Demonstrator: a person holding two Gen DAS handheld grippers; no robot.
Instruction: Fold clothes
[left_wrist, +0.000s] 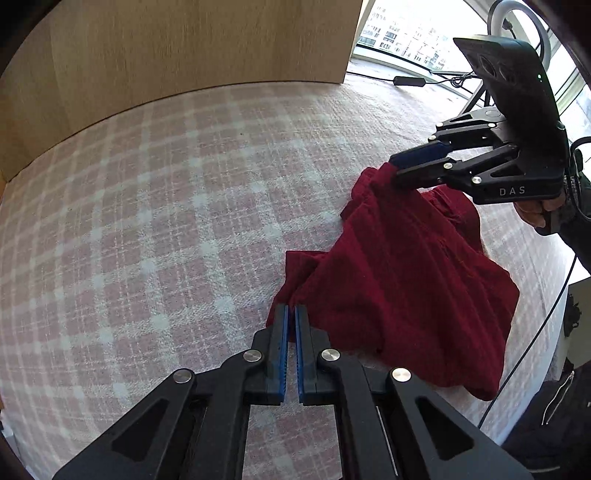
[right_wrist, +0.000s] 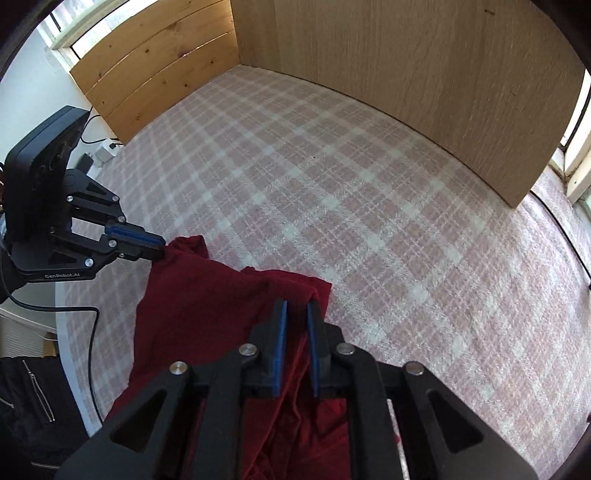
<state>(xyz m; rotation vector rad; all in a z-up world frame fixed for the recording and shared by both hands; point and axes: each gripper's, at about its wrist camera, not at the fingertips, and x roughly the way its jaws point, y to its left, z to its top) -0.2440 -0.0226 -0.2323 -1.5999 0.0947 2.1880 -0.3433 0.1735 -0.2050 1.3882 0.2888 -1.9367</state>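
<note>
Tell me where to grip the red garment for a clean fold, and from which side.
Grip the red garment at the two corners of its raised edge, probably coming in from the person's side. It drapes in a bunch from those points: the left claw pinches one corner and the right claw the other.

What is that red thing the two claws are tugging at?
Look at the big pink checked cloth below the wooden panel. On its near side lies a crumpled dark red garment, pinched by the left claw and right claw. It is the only solid-coloured fabric there.
</note>
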